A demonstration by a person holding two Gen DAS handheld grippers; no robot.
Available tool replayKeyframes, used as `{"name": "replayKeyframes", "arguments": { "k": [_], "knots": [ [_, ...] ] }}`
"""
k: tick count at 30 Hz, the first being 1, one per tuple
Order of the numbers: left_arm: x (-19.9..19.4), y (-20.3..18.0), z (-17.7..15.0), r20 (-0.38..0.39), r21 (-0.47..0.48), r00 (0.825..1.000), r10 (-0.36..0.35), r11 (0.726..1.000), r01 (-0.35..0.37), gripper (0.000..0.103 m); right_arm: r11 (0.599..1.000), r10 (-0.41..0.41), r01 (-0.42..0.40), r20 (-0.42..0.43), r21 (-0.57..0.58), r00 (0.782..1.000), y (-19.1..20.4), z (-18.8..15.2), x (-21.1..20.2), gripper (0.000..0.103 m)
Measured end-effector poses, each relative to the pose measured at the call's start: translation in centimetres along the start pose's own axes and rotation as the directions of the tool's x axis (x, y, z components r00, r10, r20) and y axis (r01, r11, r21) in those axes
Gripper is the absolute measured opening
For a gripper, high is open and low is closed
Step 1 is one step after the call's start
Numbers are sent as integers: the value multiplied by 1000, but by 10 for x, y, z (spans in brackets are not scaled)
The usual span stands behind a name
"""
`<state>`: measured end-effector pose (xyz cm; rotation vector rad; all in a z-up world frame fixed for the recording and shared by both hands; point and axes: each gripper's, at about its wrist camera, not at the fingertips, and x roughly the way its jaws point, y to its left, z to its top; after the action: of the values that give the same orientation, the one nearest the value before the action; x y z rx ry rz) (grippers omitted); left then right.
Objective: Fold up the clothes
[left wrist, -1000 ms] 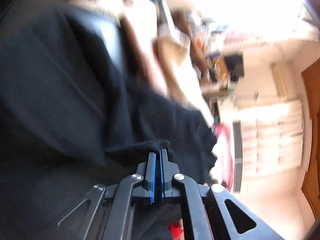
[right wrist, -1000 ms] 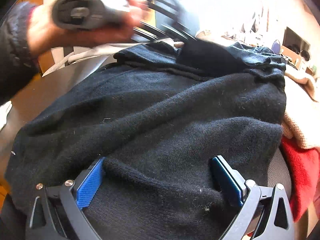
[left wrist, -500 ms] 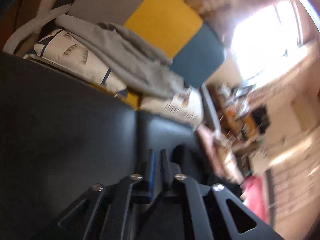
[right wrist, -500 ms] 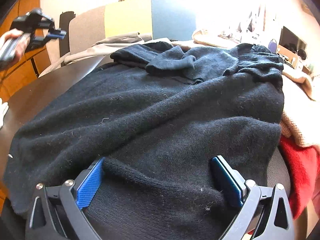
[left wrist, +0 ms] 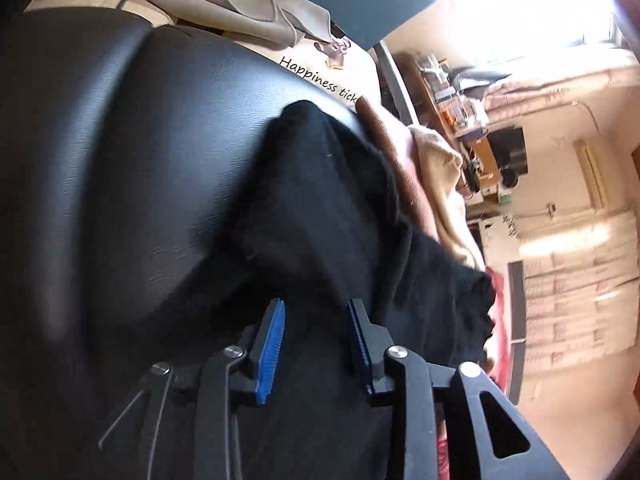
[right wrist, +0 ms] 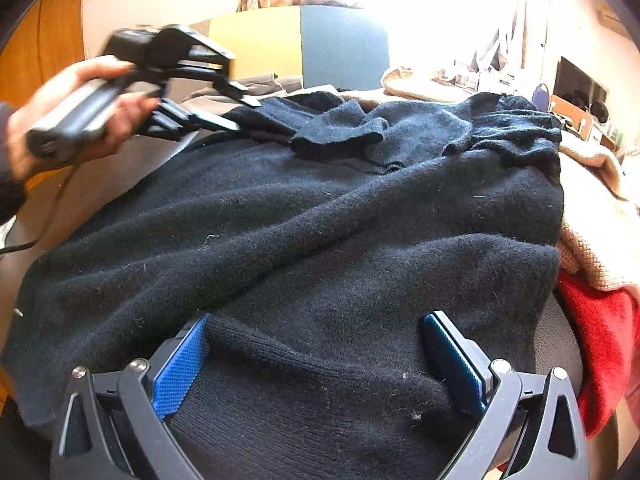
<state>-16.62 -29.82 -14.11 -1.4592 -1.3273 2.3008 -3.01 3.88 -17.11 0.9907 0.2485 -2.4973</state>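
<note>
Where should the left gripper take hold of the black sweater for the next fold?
Probably the far left corner of the black sweater, approached from the left. The left gripper is open there, and that edge lies loose, rumpled and unpinned.

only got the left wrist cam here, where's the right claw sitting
Observer: The right claw is open, with one finger on either side of the ribbed hem of the black sweater.
Operator: and what's the sleeve doing
Observer: One sleeve lies bunched across the sweater's far end, just beside the left claw.
</note>
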Motion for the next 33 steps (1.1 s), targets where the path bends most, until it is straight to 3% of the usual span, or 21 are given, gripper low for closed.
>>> {"name": "replayKeyframes", "arguments": {
  "k": [8, 10, 11, 13, 15, 18, 21, 23, 24, 26, 27, 28, 29, 31, 33],
  "knots": [
    [31, -9, 20, 13, -112, 1000, -22, 993, 23, 32, 1000, 15, -14, 40, -12, 999, -1, -3, 0, 103],
    [39, -13, 23, 24, -101, 999, -25, 994, 28, 21, 1000, 18, -17, 43, -14, 999, -1, -3, 0, 103],
    [39, -17, 23, 37, -83, 999, -40, 996, 43, 8, 1000, 19, -18, 45, -15, 999, -1, -4, 0, 103],
    [32, -20, 23, 73, -80, 991, -111, 990, 117, 8, 1000, 22, -22, 50, -17, 998, -1, -4, 0, 103],
    [9, -16, 25, 145, -122, 963, -227, 962, 245, 8, 1000, 24, -23, 46, -19, 999, 0, -4, 0, 103],
    [-40, 4, 25, 296, -159, 889, -350, 900, 407, 8, 1000, 24, -23, 31, -19, 999, 0, -3, 0, 103],
    [-93, 35, 19, 413, -171, 817, -404, 846, 505, 8, 1000, 22, -22, 15, -18, 1000, 0, -1, 1, 103],
    [-119, 60, 13, 455, -194, 784, -423, 812, 551, 8, 1000, 21, -21, 10, -18, 1000, 0, 0, 1, 103],
    [-129, 77, 8, 471, -229, 770, -429, 784, 577, 8, 1000, 20, -20, 8, -18, 1000, 0, 0, 1, 103],
    [-142, 116, -4, 515, -310, 724, -458, 688, 656, 8, 1000, 18, -18, 3, -17, 1000, 0, 0, 1, 103],
    [-148, 132, -10, 532, -346, 722, -441, 665, 661, 8, 1000, 18, -18, -1, -17, 1000, -1, 1, 1, 103],
    [-154, 143, -16, 538, -367, 733, -417, 667, 648, 8, 1000, 17, -17, -7, -17, 1000, -1, 2, 2, 103],
    [-162, 153, -23, 539, -378, 748, -386, 683, 625, 8, 1000, 17, -17, -12, -18, 1000, -1, 3, 2, 103],
    [-182, 169, -39, 535, -372, 782, -320, 742, 557, 8, 1000, 17, -17, -22, -19, 1000, -1, 4, 2, 103],
    [-200, 180, -56, 527, -358, 802, -279, 784, 508, 9, 1000, 16, -17, -27, -19, 1000, -1, 4, 2, 103]
  ]
}}
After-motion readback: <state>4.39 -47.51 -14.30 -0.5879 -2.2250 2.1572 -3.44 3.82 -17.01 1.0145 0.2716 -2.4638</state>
